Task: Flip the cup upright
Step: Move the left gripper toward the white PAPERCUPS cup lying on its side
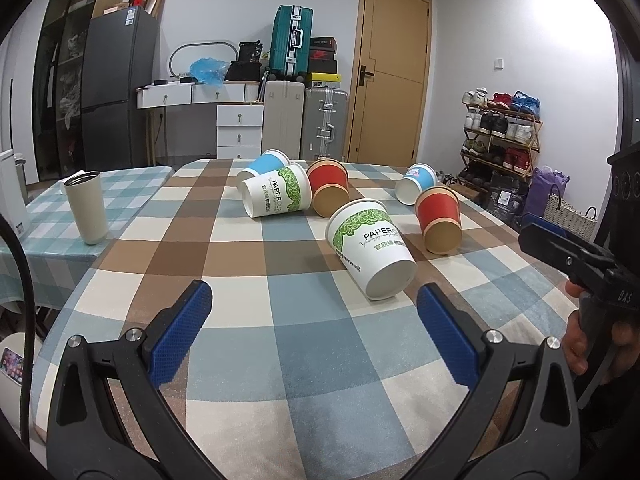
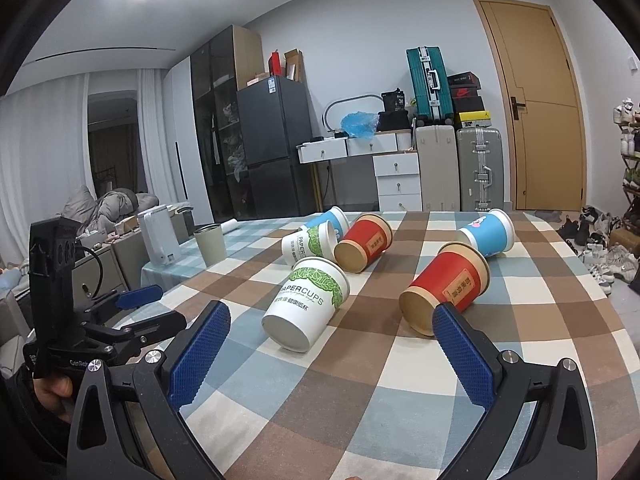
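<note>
Several paper cups lie on their sides on the checked tablecloth (image 1: 312,360). The nearest is a white and green cup (image 1: 370,248), also in the right wrist view (image 2: 306,304). A red and brown cup (image 1: 438,220) lies to its right, shown too in the right wrist view (image 2: 444,288). Farther back lie another white and green cup (image 1: 276,196), a red cup (image 1: 328,192) and two blue cups (image 1: 264,162) (image 1: 416,184). My left gripper (image 1: 314,320) is open and empty, short of the nearest cup. My right gripper (image 2: 330,344) is open and empty, just before the near cups.
A beige metal tumbler (image 1: 86,208) stands upright at the left on a second checked cloth. A white kettle-like appliance (image 2: 158,236) stands beyond it. The right gripper shows at the right edge of the left wrist view (image 1: 568,252). Suitcases, drawers, a fridge and a shoe rack stand behind the table.
</note>
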`<state>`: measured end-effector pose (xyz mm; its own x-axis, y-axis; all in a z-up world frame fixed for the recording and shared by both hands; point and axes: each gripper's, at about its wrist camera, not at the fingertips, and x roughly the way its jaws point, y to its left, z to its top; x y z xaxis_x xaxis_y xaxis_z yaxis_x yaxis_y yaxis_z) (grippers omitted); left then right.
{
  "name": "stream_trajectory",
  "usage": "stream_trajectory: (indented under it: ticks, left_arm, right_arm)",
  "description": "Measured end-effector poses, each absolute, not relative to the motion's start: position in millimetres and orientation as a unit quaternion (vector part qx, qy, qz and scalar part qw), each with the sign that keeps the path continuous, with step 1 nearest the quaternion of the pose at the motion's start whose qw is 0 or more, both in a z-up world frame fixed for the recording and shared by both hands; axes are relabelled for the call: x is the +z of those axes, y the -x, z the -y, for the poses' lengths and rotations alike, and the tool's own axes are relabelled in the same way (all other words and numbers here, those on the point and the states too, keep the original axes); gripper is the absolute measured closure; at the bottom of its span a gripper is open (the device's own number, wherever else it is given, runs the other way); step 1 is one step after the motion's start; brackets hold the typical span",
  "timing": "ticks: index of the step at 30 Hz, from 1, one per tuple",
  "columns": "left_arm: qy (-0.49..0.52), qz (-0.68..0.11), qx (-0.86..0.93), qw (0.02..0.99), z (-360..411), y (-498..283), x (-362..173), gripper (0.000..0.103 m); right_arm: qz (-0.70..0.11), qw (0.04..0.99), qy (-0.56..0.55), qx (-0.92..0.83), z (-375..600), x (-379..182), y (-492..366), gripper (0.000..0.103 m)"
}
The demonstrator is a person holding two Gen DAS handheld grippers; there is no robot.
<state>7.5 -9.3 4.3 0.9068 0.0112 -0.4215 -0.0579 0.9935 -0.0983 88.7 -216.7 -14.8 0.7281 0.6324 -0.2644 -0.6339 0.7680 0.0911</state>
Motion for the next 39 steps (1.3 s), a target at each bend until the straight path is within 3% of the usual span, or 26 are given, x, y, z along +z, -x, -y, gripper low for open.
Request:
stream_trajectory:
  ticks: [39]
  left_arm:
    - [0.038, -0.333, 0.016, 0.942, 65.2, -141.3, -2.3, 0.003]
  right_arm:
    - [-0.191, 0.926, -0.004, 0.325, 231.1, -11.9, -105.9, 0.0]
